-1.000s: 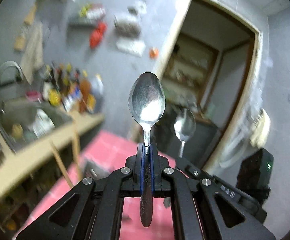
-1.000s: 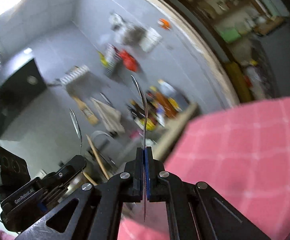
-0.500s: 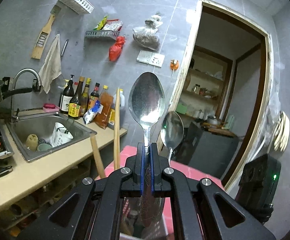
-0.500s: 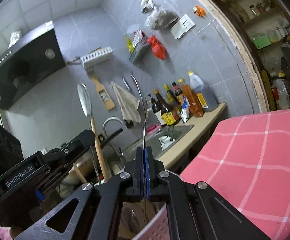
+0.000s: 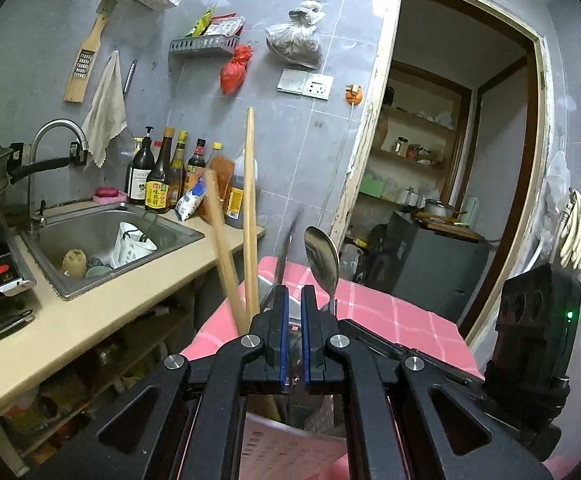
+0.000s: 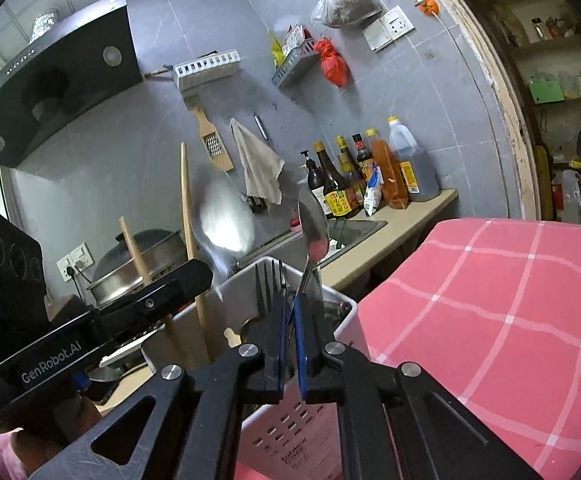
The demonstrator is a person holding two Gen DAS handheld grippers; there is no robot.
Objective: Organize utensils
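A white perforated utensil holder stands on the pink checked cloth, with forks and two wooden handles in it. My left gripper hangs just over the holder, jaws slightly apart with nothing between them. Its spoon is a blur beyond the pads, tipping into the holder; in the right wrist view it is the blurred bowl. My right gripper is opening. Its spoon leans loose at the pad tips, handle down in the holder.
A counter with a steel sink and a row of bottles runs along the grey wall to the left. A lidded wok sits under a black range hood. A doorway opens on the right.
Both grippers have come down over the holder. The left one's spoon has left the pads and is dropping in a blur. The right one's spoon has tilted as its pads parted.
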